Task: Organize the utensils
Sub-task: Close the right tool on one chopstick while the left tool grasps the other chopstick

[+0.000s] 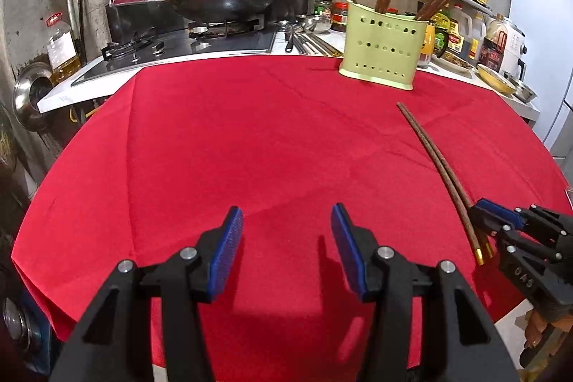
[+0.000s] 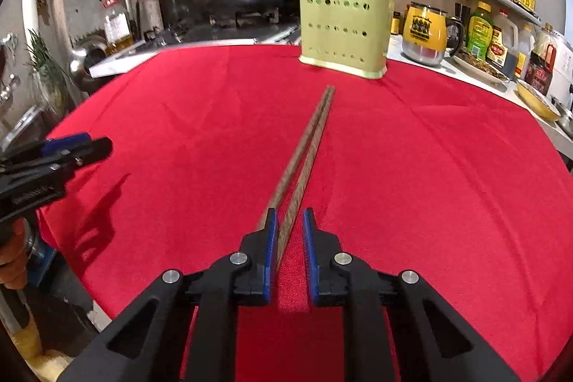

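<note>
A pair of brown chopsticks (image 2: 308, 153) lies on the red cloth (image 2: 429, 167), pointing toward a pale green perforated holder (image 2: 345, 31) that has several chopsticks standing in it. My right gripper (image 2: 290, 235) straddles the near ends of the pair, its jaws partly open with a gap on the right side; one chopstick touches the left pad (image 2: 271, 238). In the left wrist view the pair (image 1: 440, 167), the holder (image 1: 383, 49) and the right gripper (image 1: 483, 221) show at the right. My left gripper (image 1: 286, 238) is open and empty above the cloth.
Behind the cloth is a stove with a black wok (image 1: 225, 0). Metal utensils (image 1: 304, 42) lie on the counter. Sauce bottles (image 2: 501, 38), a yellow mug (image 2: 426, 31) and bowls (image 1: 497, 79) line the right counter and shelf.
</note>
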Demonstrator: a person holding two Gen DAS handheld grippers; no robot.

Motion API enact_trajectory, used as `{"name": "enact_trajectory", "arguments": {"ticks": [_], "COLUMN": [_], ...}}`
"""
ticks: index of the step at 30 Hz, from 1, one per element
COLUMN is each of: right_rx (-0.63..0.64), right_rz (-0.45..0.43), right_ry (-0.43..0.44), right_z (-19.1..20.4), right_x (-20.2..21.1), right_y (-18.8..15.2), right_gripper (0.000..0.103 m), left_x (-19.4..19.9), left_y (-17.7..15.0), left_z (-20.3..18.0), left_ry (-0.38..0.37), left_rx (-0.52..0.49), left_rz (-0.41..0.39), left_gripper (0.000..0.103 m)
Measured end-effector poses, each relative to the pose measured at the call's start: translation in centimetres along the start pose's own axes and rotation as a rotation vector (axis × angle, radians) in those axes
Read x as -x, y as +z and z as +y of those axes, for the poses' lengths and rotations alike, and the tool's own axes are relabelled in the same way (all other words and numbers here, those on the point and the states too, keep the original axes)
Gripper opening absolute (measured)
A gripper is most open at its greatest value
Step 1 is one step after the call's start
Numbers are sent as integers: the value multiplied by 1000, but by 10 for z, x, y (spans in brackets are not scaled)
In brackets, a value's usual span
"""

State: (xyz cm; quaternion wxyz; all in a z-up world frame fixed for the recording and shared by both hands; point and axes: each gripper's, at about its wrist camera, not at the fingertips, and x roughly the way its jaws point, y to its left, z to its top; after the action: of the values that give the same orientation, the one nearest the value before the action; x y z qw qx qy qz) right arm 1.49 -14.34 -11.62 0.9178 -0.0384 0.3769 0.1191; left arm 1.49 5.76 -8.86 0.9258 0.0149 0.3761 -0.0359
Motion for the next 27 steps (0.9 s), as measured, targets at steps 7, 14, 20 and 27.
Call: {"name": "enact_trajectory", "arguments": {"ticks": [7,14,20,27], "right_rx": [-22,-109,-144,-147], "right_rz": [-15,-24,-29,-46], "right_ry": [-45,-106,-130,-118], "right_z": [-23,-62,-82,-82], "right_x": [11,27,37,38], "right_y": [-10,-26,-36,-40], "right_gripper": [7,7,7,7], "left_x": [2,-3,-14,-29], "left_y": [1,-2,-5,-10], "left_z": [-23,-67,-106,-135], "left_ry": [-28,-110,-241,-204], "left_rx": [-38,-114,-139,-198], "left_rz": [1,29,95,111], "left_gripper": [51,51,51,24]}}
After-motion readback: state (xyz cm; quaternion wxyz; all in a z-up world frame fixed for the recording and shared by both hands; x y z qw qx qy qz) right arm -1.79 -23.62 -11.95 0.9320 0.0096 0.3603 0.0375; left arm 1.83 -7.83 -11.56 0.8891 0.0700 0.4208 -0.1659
